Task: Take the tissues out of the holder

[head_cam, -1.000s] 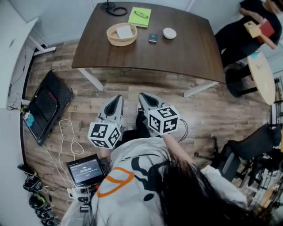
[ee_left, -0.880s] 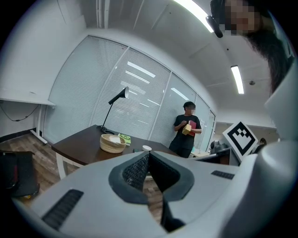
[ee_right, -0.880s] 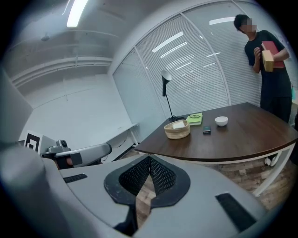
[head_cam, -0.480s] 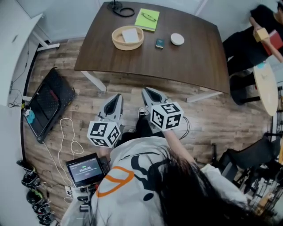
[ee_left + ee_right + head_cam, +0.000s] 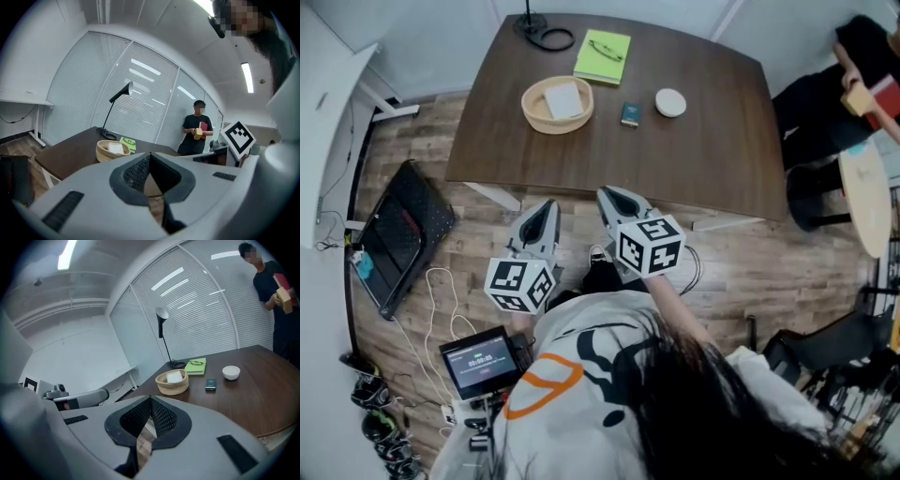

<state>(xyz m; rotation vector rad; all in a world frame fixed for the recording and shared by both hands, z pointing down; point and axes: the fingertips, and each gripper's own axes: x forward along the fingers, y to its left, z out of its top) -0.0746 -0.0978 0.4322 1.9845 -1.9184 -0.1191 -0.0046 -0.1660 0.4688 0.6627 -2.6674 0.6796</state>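
A woven basket holder (image 5: 534,110) with a white wad of tissues (image 5: 565,97) in it stands on the far left part of the dark wooden table (image 5: 703,159). The same basket (image 5: 111,151) appears in the left gripper view, and as the basket (image 5: 172,383) in the right gripper view. My left gripper (image 5: 546,204) and right gripper (image 5: 605,193) hang side by side over the floor, short of the table's near edge. Both point toward the table. The left gripper (image 5: 150,153) and right gripper (image 5: 150,398) are shut with nothing held.
On the table lie a green notebook (image 5: 603,57), a small dark box (image 5: 629,113), a white bowl (image 5: 670,102) and a lamp base (image 5: 546,36). A person (image 5: 825,94) stands at the far right by a round table (image 5: 862,178). A black case (image 5: 403,230) and cables lie on the floor at left.
The table and its things have slid nearer and lower in the head view as both grippers moved toward it together. Both stay shut.
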